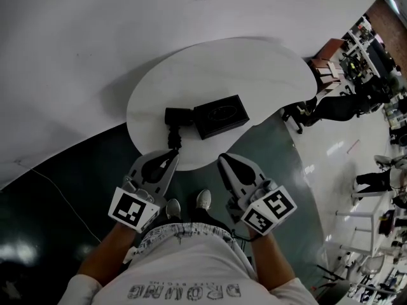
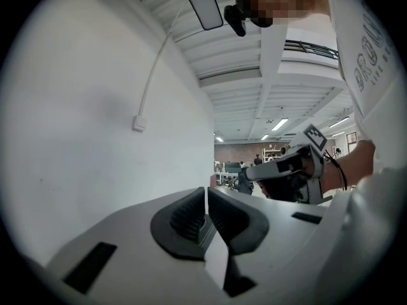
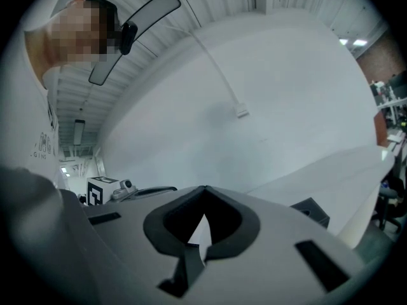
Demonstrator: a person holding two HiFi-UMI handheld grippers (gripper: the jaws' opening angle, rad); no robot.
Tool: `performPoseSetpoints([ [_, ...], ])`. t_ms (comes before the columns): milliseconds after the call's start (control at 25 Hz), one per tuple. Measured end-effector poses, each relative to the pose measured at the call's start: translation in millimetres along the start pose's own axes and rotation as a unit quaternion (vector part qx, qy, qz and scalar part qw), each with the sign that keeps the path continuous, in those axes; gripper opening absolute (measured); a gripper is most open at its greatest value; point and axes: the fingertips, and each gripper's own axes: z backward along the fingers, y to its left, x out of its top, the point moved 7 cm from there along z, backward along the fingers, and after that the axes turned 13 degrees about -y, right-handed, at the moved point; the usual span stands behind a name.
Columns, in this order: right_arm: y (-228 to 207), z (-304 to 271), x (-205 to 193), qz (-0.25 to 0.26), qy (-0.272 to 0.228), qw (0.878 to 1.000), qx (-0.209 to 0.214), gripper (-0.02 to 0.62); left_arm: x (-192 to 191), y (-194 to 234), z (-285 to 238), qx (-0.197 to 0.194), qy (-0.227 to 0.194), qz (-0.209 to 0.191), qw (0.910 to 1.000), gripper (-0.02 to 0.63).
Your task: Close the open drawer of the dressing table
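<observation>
White wall (image 1: pixel 95 30) stands behind the dressing table (image 1: pixel 210 68), whose rounded white top fills the middle of the head view. Drawer: no view shows it. Nothing juts past the table's front edge toward you; below that edge the head view gives only dark floor (image 1: pixel 82 170) and your shoes (image 1: pixel 203 199). So, as far as you can see, the drawer lies in under the table, its front hidden by the overhang. That fits a drawer pushed home as well as one ajar by less than the overhang, so the step can't be judged further. What comes next calls for a look at the front below the top. Left gripper (image 1: pixel 170 155) and right gripper (image 1: pixel 224 162) both sit at the table's front edge, tips at or just over it; contact not readable. Left jaws: pads drawn together to a hairline slit, nothing in them. Right jaws: tips met, a small diamond gap behind them, empty. On the table, beyond the grippers, sits a black box (image 1: pixel 220 116) with a smaller black block (image 1: pixel 178 116) just beside it. Only the head view gives this layout. The right gripper view alone shows the table edge side-on with the box's corner. The left gripper view misses the table and catches the right gripper opposite.
</observation>
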Motion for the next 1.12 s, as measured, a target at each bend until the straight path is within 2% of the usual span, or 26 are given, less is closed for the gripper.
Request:
performPoseSetpoints([
  [1120,-1.0,1.2,-14.1,-0.018,0.015,1.0,0.007,0.006,-9.6,-4.0,3.5,-0.002,0.023,0.003,0.9997,0.032],
])
